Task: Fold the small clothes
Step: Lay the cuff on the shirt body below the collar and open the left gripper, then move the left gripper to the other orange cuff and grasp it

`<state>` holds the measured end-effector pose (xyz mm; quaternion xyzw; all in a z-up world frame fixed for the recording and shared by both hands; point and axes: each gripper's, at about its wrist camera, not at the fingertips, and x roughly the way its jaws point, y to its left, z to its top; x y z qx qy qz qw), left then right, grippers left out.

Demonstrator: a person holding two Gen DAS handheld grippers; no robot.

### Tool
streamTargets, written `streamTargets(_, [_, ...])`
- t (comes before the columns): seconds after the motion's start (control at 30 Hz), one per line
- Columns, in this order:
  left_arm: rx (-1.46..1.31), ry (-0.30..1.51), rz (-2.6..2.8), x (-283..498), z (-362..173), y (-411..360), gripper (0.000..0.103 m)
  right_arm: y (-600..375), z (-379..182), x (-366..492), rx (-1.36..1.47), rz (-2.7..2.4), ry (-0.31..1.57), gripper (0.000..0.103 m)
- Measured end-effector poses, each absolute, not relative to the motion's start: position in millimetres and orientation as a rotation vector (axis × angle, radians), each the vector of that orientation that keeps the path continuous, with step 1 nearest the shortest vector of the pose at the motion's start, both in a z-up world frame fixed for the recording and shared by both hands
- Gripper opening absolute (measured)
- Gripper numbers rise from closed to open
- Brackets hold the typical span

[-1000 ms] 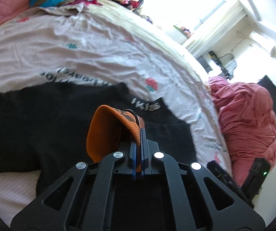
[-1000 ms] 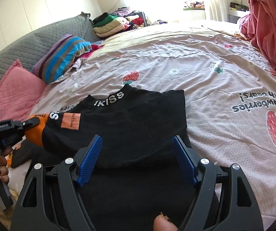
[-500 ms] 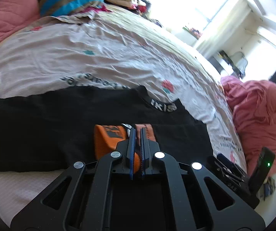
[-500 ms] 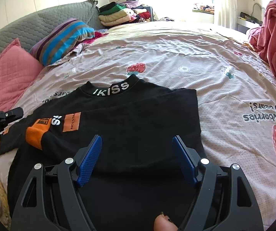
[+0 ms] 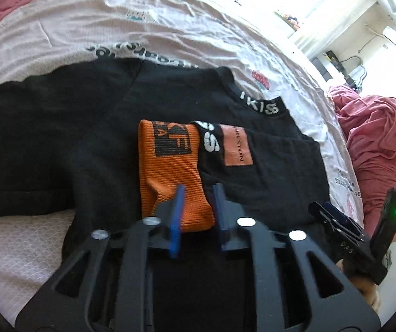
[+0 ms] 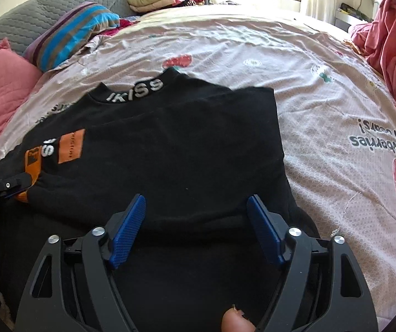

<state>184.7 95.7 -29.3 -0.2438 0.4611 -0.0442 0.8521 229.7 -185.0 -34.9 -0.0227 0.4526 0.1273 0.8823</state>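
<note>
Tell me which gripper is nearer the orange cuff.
Left. The left gripper straddles the orange cuff, jaws just opened; the right gripper sits open over the black shirt's body.

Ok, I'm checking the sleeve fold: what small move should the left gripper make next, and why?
Probably draw the left gripper back off the orange cuff. Its jaws have just been opening, the cuff end lies loose between them, and the sleeve already lies flat across the black top. The right gripper is open, holding nothing.
</note>
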Motion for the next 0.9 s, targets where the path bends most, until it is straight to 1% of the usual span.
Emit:
streamTargets(0.03, [-0.51, 0.965, -0.089, 182, -26, 96, 0.027, -184, -32, 227, -0.041, 0.277, 0.933, 0.083])
streamTargets(0.1, [-0.501, 0.954, -0.075, 178, -20, 97, 0.029, -182, -28, 224, -0.045, 0.28, 0.924, 0.084])
streamTargets(0.17, [-0.494, 0.941, -0.063, 173, -14, 98, 0.036, -178, -24, 221, -0.058, 0.289, 0.91, 0.084])
streamTargets(0.2, [-0.482, 0.932, -0.052, 171, -10, 98, 0.042, -176, -21, 219, -0.059, 0.295, 0.903, 0.084])
streamTargets(0.23, [-0.468, 0.924, -0.04, 168, -6, 98, 0.045, -174, -19, 217, -0.06, 0.299, 0.899, 0.085])
streamTargets(0.27, [-0.457, 0.917, -0.032, 167, -4, 99, 0.047, -173, -17, 215, -0.061, 0.303, 0.894, 0.093])
streamTargets(0.3, [-0.448, 0.911, -0.024, 166, -1, 99, 0.051, -172, -14, 213, -0.056, 0.305, 0.882, 0.096])
streamTargets(0.33, [-0.435, 0.903, -0.009, 163, 1, 100, 0.055, -171, -12, 211, -0.054, 0.308, 0.877, 0.096])
streamTargets(0.4, [-0.407, 0.887, 0.016, 157, 7, 101, 0.06, -168, -6, 208, -0.052, 0.317, 0.868, 0.096])
streamTargets(0.43, [-0.398, 0.882, 0.025, 156, 10, 103, 0.065, -167, -3, 207, -0.051, 0.318, 0.863, 0.096])
streamTargets(0.47, [-0.389, 0.876, 0.034, 154, 12, 103, 0.067, -165, 0, 205, -0.05, 0.324, 0.853, 0.096])
streamTargets(0.53, [-0.368, 0.867, 0.053, 150, 16, 105, 0.074, -162, 5, 203, -0.051, 0.33, 0.84, 0.098])
streamTargets(0.63, [-0.355, 0.859, 0.071, 145, 19, 108, 0.079, -156, 14, 199, -0.049, 0.344, 0.814, 0.098])
streamTargets(0.9, [-0.347, 0.842, 0.132, 132, 23, 123, 0.086, -133, 31, 189, -0.076, 0.385, 0.765, 0.098])
